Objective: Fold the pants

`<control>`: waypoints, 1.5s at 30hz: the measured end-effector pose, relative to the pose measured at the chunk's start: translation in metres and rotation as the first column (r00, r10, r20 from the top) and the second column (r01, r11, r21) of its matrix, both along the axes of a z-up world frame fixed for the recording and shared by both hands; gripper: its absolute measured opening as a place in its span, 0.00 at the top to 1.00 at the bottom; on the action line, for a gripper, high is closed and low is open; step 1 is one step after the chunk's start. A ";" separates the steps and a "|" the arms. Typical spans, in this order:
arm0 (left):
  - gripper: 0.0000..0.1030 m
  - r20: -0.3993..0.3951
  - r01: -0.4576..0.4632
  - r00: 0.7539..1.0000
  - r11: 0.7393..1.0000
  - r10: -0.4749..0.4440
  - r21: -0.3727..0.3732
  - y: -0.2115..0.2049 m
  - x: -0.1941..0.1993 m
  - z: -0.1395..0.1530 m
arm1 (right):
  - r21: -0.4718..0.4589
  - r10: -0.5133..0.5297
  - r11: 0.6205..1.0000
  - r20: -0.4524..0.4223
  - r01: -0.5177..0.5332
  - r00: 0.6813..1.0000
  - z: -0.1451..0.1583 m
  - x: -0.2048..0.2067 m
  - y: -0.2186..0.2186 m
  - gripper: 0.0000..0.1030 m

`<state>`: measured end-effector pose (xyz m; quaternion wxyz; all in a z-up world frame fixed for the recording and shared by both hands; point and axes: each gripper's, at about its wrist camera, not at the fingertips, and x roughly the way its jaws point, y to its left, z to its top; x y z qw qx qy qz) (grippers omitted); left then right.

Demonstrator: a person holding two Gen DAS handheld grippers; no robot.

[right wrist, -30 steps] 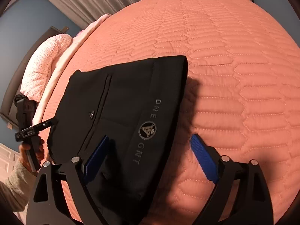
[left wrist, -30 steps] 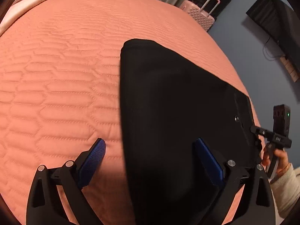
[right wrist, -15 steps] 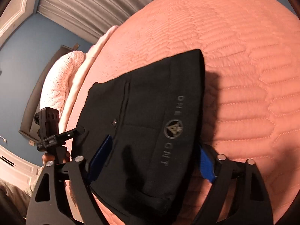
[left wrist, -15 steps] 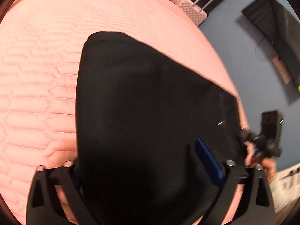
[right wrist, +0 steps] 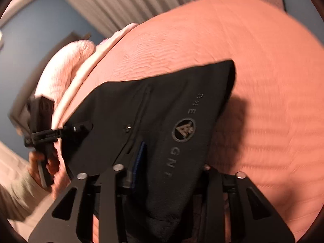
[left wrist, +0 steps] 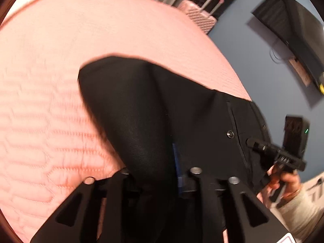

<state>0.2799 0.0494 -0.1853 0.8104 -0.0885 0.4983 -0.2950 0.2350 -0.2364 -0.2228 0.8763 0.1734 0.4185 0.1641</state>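
We have both grippers on the black pants (left wrist: pixel 154 109) now, one at each near corner of the folded bundle. The left gripper (left wrist: pixel 162 174) has just been closing, and its jaws now pinch a bunched ridge of black cloth, with only a sliver of one blue pad (left wrist: pixel 175 158) showing beside the fabric. Off to its right, the right gripper (left wrist: pixel 263 146) bites the edge by the metal snap button (left wrist: pixel 230 134), a hand (left wrist: pixel 283 180) wrapped round its handle. From the right wrist view, the right gripper (right wrist: pixel 168 172) has also just been closing and grips the strip carrying the round logo patch (right wrist: pixel 183 130) and grey lettering; one blue pad (right wrist: pixel 139 158) presses the cloth from the left, while the other is hidden behind it. The pants stretch ahead of both grippers onto the quilted salmon bedspread (right wrist: pixel 263 81), the near edge raised off it. Beyond the left gripper, up to the right, a pink suitcase (left wrist: pixel 199 13) stands against the blue wall (left wrist: pixel 253 56).
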 end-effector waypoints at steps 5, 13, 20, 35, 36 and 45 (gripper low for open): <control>0.89 0.066 -0.026 0.997 0.999 0.028 -0.031 0.003 0.000 0.024 | -0.073 0.022 0.997 0.074 -0.017 0.997 0.029 0.002 0.016 0.77; 0.90 0.215 -0.058 0.975 0.998 0.061 -0.016 0.003 0.052 0.075 | -0.084 0.040 0.996 0.203 -0.023 0.978 0.071 0.072 0.023 0.78; 0.86 0.207 -0.094 0.975 0.995 0.086 0.030 0.010 0.156 0.063 | 0.000 -0.044 0.999 0.117 0.044 0.992 0.033 0.178 0.006 0.78; 0.56 0.368 -0.173 0.926 0.961 0.085 0.213 0.081 0.113 0.053 | -0.031 -0.142 0.989 0.152 0.148 0.978 0.053 0.128 -0.042 0.43; 0.56 0.400 -0.171 0.914 0.959 0.068 0.228 0.076 0.115 0.068 | -0.004 -0.131 0.991 0.173 0.133 0.976 0.063 0.131 -0.035 0.43; 0.37 0.110 -0.048 0.993 0.989 0.033 0.142 0.017 0.216 0.023 | -0.123 0.035 0.992 0.042 -0.029 0.999 -0.015 0.169 0.013 0.61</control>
